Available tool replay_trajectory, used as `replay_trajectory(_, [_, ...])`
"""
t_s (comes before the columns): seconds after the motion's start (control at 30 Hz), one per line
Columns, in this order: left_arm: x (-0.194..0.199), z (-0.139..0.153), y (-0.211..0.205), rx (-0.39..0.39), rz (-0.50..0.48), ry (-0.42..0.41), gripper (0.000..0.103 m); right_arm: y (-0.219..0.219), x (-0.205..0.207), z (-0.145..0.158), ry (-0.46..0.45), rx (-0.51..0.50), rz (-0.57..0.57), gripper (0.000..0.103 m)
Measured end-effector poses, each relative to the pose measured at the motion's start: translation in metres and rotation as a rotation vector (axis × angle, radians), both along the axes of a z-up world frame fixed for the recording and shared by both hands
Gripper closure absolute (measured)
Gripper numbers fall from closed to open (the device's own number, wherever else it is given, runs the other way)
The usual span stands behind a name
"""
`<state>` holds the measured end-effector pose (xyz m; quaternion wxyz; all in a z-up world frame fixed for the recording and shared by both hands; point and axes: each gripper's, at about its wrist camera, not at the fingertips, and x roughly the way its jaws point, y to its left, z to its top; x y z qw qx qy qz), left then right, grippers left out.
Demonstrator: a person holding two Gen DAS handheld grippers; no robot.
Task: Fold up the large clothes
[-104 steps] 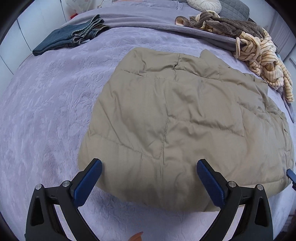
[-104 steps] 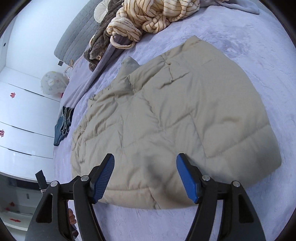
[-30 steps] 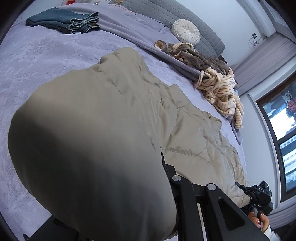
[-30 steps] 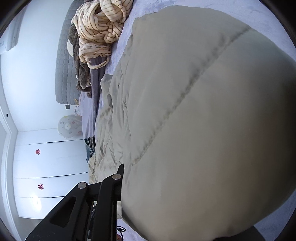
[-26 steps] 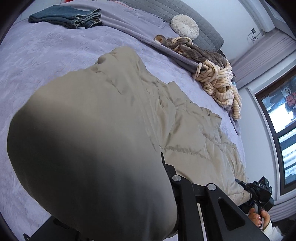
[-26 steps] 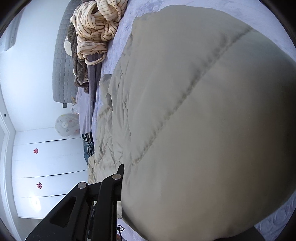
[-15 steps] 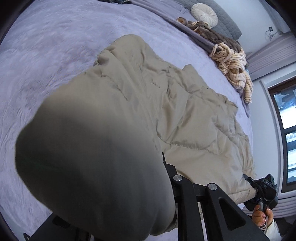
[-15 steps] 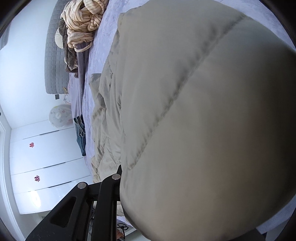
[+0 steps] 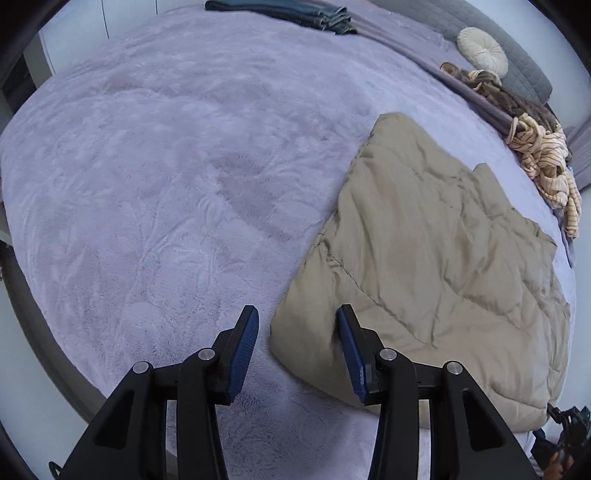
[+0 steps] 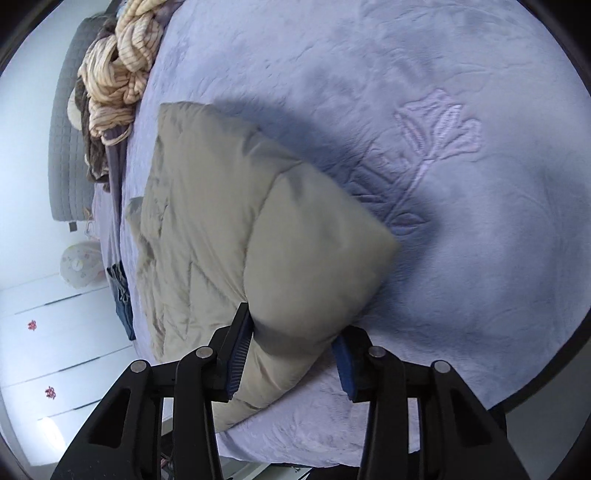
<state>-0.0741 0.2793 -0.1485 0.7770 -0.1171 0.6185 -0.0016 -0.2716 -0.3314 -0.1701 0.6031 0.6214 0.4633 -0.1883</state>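
A beige quilted jacket [image 9: 424,258] lies folded on the lilac bed cover [image 9: 166,184]. My left gripper [image 9: 297,332] points down at the jacket's near corner. Its jaws are opening; the corner rests on the bed between the blue pads [image 9: 243,339], with a gap on the left side. In the right wrist view the jacket [image 10: 221,221] bulges up between the fingers of my right gripper [image 10: 291,347]. Those jaws are opening too, the puffy fabric still fills the space between them, and its corner is blurred above the bed.
Folded jeans [image 9: 295,13] lie at the far edge. A striped cream garment [image 9: 543,162], a brown one [image 9: 517,99] and a round cushion [image 9: 482,53] sit by the grey headboard. A white wardrobe [image 10: 55,350] stands beyond the bed. The right gripper [image 9: 569,428] shows low right.
Both grippers carried the lifted jacket edge sideways over the rest of the jacket. The fabric that filled both views has dropped, and both sets of blue pads have come apart.
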Motion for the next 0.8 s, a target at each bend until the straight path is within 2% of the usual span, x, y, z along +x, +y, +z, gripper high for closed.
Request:
replay_trajectory(0.1, [0.002, -0.011, -0.002, 0.036, -0.028, 0.049, 0.057, 0.005, 0.006, 0.001, 0.041, -0.049, 0.061, 0.06])
replay_trajectory(0.23, [-0.005, 0.008, -0.012, 0.098, -0.088, 0.064, 0.057, 0.011, 0.011, 0.017, 0.079, -0.11, 0.143, 0.059])
replay_trajectory(0.37, [-0.019, 0.033, -0.027, 0.092, -0.143, 0.046, 0.057, 0.01, -0.001, 0.034, 0.043, -0.119, 0.17, 0.059])
replay_trajectory(0.47, [-0.024, 0.051, -0.051, 0.091, -0.164, 0.03, 0.056, 0.014, -0.012, 0.041, 0.011, -0.123, 0.198, 0.048])
replay_trajectory(0.53, [-0.03, 0.062, -0.057, 0.091, -0.17, 0.026, 0.056, 0.023, -0.009, 0.045, -0.004, -0.131, 0.236, 0.047])
replay_trajectory(0.57, [-0.032, 0.068, -0.062, 0.09, -0.176, 0.027, 0.047, 0.028, -0.005, 0.045, -0.011, -0.134, 0.258, 0.047])
replay_trajectory(0.6, [-0.034, 0.072, -0.067, 0.095, -0.185, 0.024, 0.014, 0.032, -0.002, 0.046, -0.019, -0.135, 0.275, 0.047])
replay_trajectory(0.63, [-0.036, 0.077, -0.071, 0.109, -0.19, 0.009, 0.0, 0.036, -0.001, 0.047, -0.026, -0.14, 0.295, 0.047])
replay_trajectory(0.7, [-0.043, 0.087, -0.076, 0.132, -0.209, -0.032, 0.0, 0.046, 0.006, 0.052, -0.039, -0.154, 0.332, 0.043])
replay_trajectory(0.8, [-0.041, 0.092, -0.082, 0.121, -0.237, -0.03, 0.0, 0.06, 0.02, 0.058, -0.056, -0.173, 0.372, 0.036])
